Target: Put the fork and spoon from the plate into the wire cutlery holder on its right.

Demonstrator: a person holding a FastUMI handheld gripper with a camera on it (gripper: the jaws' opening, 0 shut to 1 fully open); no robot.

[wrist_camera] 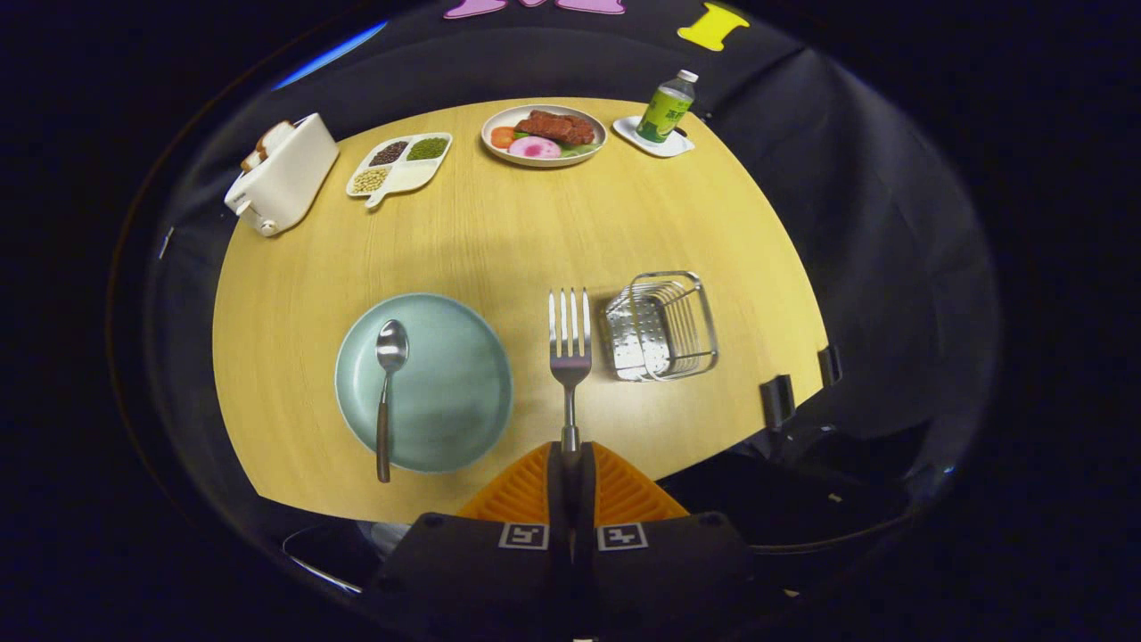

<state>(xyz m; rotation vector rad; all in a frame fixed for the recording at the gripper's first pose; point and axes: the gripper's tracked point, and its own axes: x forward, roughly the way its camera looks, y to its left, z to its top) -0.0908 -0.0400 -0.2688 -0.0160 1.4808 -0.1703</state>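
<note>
A: What was the claw (570,455) doing?

B: Its two orange fingers (526,495) were squeezed tight together on the handle of the fork (570,352). The fork stuck straight out ahead of the fingers, with its prongs pointing away.

A: Where was the fork, then?

B: It was up over the wooden table (499,232), between the plate (446,392) and the wire cutlery holder (664,325). The holder sat just to the right of the prongs.

A: And the spoon?

B: The spoon (386,392) lay on the left part of the blue-green plate. Its bowl was on the plate and its handle end poked out over the near rim.

A: What else was on the table?

B: Far off there was a white toaster (283,174) with bread in it, a little tray of beans (398,165), a plate of food (544,135), and a green bottle (667,107) on a white coaster (655,141).
</note>
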